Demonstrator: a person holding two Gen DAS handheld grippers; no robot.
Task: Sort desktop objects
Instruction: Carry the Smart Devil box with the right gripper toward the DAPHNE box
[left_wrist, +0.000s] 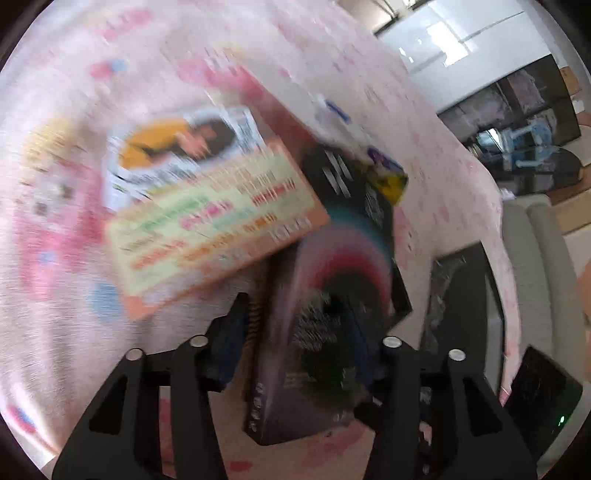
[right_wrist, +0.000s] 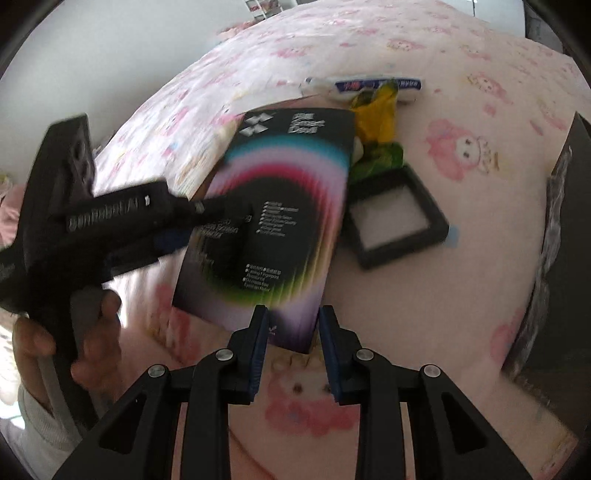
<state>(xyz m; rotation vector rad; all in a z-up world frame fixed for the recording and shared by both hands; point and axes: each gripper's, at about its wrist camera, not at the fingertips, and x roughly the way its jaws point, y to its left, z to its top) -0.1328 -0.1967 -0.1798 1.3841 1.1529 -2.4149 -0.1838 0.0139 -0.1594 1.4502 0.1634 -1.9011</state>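
Pink cartoon cloth (right_wrist: 461, 295) covers the table. Left tongs (left_wrist: 295, 332) pinch the black rainbow box (right_wrist: 280, 206), writing too blurry to read. Right tongs (right_wrist: 293, 350) hang open, empty, just beside it.

**Pink cartoon-print cloth and what lies on it**

A pink cloth (right_wrist: 461, 229) printed with cartoon figures covers the whole surface. On it lie a black packet with rainbow arcs (right_wrist: 280, 206), a square black frame with a white centre (right_wrist: 395, 218) just beside it, a yellow-green wrapper (right_wrist: 376, 122), and a white-and-blue tube (right_wrist: 369, 86) farther back. The left wrist view, blurred, adds an orange-edged card (left_wrist: 214, 225) overlapping a picture card (left_wrist: 181, 147).
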